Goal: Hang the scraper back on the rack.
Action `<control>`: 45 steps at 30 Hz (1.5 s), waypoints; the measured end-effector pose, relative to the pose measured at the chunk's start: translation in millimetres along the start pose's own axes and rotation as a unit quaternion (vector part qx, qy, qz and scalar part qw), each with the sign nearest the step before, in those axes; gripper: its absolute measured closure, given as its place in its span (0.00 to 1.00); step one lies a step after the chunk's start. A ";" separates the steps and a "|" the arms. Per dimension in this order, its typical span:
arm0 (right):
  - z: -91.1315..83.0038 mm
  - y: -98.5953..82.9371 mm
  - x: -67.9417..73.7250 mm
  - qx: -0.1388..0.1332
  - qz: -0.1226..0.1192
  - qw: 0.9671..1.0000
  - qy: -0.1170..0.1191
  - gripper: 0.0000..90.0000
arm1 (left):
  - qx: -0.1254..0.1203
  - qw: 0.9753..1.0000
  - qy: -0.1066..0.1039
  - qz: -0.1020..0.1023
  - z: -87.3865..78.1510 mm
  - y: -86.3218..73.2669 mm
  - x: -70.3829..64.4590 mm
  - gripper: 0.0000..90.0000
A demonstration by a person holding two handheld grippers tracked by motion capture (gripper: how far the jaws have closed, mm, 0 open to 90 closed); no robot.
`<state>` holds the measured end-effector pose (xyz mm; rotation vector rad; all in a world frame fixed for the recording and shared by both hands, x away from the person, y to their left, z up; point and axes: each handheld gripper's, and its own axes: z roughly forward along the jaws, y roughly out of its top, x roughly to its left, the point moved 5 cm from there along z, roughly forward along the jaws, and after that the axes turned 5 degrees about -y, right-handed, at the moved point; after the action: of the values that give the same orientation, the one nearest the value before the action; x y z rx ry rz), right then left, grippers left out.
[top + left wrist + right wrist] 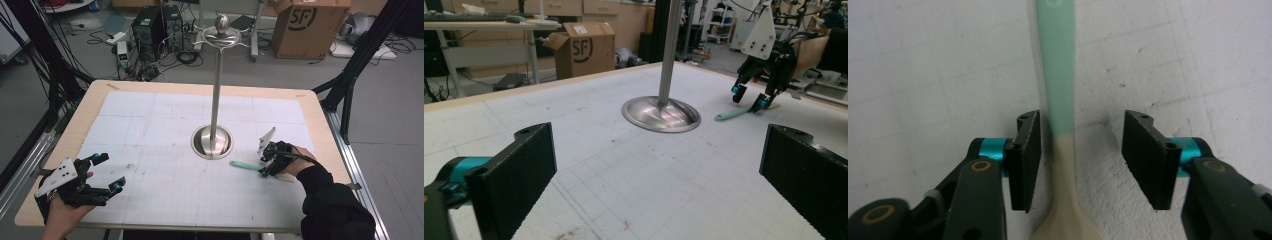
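High view: a wooden table topped with a white gridded mat [165, 125] carries a polished metal stand with a round dished base [213, 141] and a tall upright pole at its centre. Near the table's front left corner, the left gripper [109, 173] is held in a hand [60, 212], jaws spread wide with nothing between them. At the right, the right gripper [266, 165] is lowered over a slim utensil with a mint-green handle and cream-coloured head [244, 165] lying flat on the mat just right of the stand's base. Right gripper view: the jaws straddle the utensil [1062, 100] where green meets cream; they are partly open, the left pad nearly touching it, the right pad clear of it. Left gripper view: the stand [661, 113] and right gripper [749, 98] lie beyond the wide-set jaws.
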<state>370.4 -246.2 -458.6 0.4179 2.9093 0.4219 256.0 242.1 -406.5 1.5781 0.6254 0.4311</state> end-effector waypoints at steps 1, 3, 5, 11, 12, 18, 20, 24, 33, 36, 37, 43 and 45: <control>0.2 0.3 0.2 0.002 0.000 1.000 0.003 0.60 | 0.000 1.000 0.000 0.000 0.0 0.0 0.0 0.03; 0.1 0.5 0.4 0.007 0.003 1.000 0.008 0.63 | 0.003 1.000 0.001 0.000 -0.1 -0.6 0.5 0.03; -0.2 0.2 0.8 0.011 0.002 1.000 0.010 0.64 | 0.005 1.000 0.004 0.000 -0.2 -1.6 1.2 0.03; -1.2 0.9 1.5 0.042 -0.005 0.999 0.013 0.72 | 0.005 1.000 0.006 -0.001 -2.6 -2.0 1.9 0.03; -1.2 0.9 1.5 0.042 -0.005 0.999 0.013 0.72 | 0.005 1.000 0.006 -0.001 -2.9 -1.9 1.9 0.03; -0.7 6.4 2.6 0.074 -0.014 0.997 0.022 0.86 | 0.006 1.000 0.013 -0.001 -6.1 -2.7 2.4 0.03; -1.0 7.7 3.6 0.085 -0.017 0.996 0.022 0.88 | 0.006 1.000 0.012 -0.002 -6.6 -3.0 1.7 0.03; -1.3 7.8 4.7 0.086 -0.029 0.996 0.017 0.89 | 0.005 1.000 0.014 -0.001 -8.4 -2.5 1.5 0.03; -3.6 3.4 4.4 0.055 -0.025 0.998 0.017 0.89 | 0.012 1.000 0.013 -0.001 -5.3 -5.5 0.6 0.03; -8.5 1.8 2.5 0.044 -0.015 0.999 0.012 0.89 | 0.012 1.000 0.014 -0.001 -5.2 -5.7 1.3 0.02; -10.7 1.8 1.9 0.036 -0.009 0.999 0.011 0.89 | 0.013 1.000 0.013 -0.001 -5.1 -5.6 1.3 0.03; -26.2 1.4 -0.6 -0.009 0.020 1.000 0.007 0.89 | 0.007 1.000 0.014 0.001 -5.4 -4.3 0.5 0.03; -31.8 0.4 -1.2 -0.029 0.032 0.999 0.007 0.89 | 0.006 1.000 0.015 0.001 -6.0 -4.0 1.0 0.03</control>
<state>365.1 -254.2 -428.3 0.5026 2.8944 0.5191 252.6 247.5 -409.9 1.5852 0.6512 0.4547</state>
